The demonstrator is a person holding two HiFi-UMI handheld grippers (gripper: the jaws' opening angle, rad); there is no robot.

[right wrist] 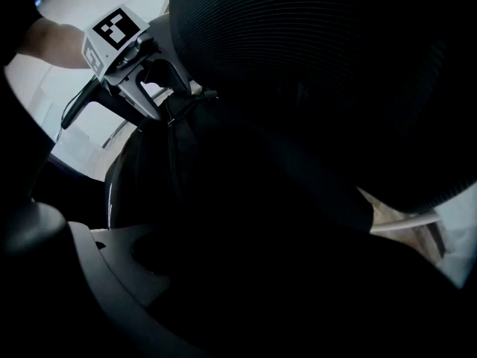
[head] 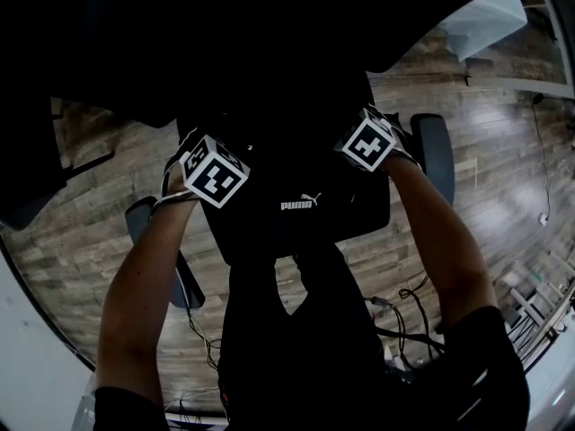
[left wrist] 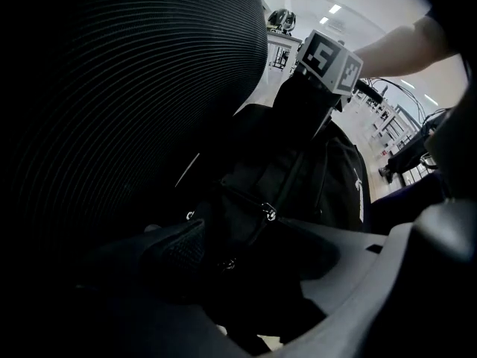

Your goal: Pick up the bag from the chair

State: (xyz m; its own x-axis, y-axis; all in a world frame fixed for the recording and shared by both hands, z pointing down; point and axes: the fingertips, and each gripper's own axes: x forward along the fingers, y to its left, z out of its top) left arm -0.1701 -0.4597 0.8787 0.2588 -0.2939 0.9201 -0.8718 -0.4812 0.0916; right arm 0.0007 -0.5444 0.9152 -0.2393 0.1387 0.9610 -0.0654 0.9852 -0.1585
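Left gripper (left wrist: 268,274) and right gripper (right wrist: 231,282), jaws wide, poise at the top corners of the bag (head: 305,209), ungripped on the chair (head: 436,146) seat; clamping and lifting remain.

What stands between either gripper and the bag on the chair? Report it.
Nothing visible. The left gripper and the right gripper, both open, sit at the black bag with only its fabric ahead of them. The chair's mesh backrest is close behind the bag, beside the approach, not across it.
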